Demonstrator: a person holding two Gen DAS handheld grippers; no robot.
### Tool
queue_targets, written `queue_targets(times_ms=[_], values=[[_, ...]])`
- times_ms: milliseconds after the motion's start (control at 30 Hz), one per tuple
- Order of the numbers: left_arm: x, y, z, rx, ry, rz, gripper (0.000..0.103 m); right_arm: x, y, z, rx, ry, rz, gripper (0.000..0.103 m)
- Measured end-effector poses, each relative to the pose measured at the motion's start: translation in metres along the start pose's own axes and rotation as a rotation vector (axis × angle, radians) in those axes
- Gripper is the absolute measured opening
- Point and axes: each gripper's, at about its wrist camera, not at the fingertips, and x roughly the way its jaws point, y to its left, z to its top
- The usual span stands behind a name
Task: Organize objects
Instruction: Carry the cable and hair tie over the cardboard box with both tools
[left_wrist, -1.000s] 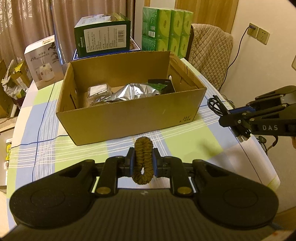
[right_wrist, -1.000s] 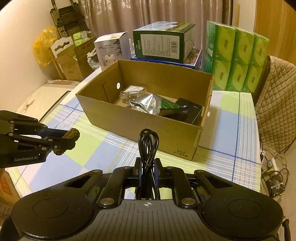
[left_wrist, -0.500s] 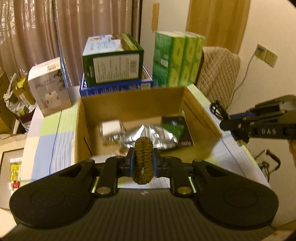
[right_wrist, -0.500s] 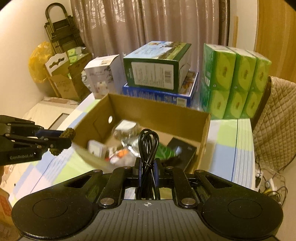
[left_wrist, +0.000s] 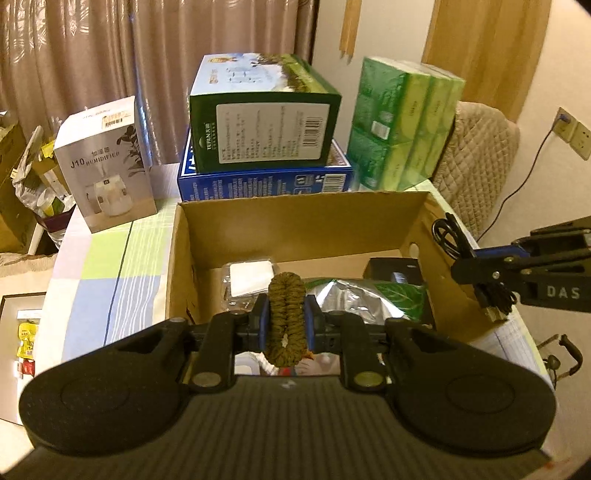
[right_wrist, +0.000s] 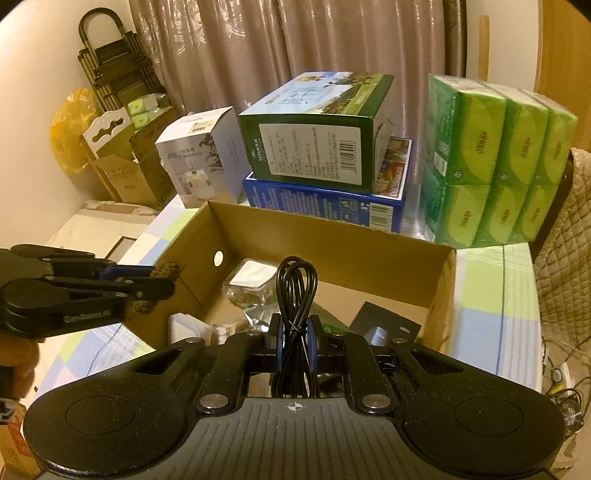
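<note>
Left wrist view: left tongs (left_wrist: 286, 320) clamped on a braided olive cord bundle (left_wrist: 286, 314), held over the near edge of the open cardboard box (left_wrist: 303, 218); just ahead of them inside lie a foil pouch (left_wrist: 354, 301), a clear case (left_wrist: 249, 278) and a black box (left_wrist: 397, 267), so some items are already packed, this one not yet dropped. Right wrist view: right tongs (right_wrist: 295, 345) clamped on a coiled black cable (right_wrist: 296, 295), also above the box's near side, not yet released; left tongs off to their left. Both drops remain.
</note>
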Motion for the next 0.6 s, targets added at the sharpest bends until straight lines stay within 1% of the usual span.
queue_targets(times_ms=[33,100,133,200,600], values=[[0.004,0.002,0.001,-0.004,0.001,0.006,0.029,0.003,0.0,0.001,-0.001,0.002,0.0,0.009],[0.007,0.005,0.001,-0.025,-0.021,0.033,0.043,0.007,0.001,0.001,0.0,0.004,0.001,0.009],[0.008,0.007,0.002,-0.032,-0.023,0.035,0.044,0.008,0.001,0.001,-0.001,0.005,0.002,0.009],[0.011,0.01,0.002,-0.04,-0.019,0.033,0.045,0.011,0.001,0.001,-0.001,0.008,0.003,0.009],[0.006,0.009,-0.008,-0.007,-0.002,0.022,0.046,0.013,0.007,-0.001,-0.002,0.017,0.003,0.009]])
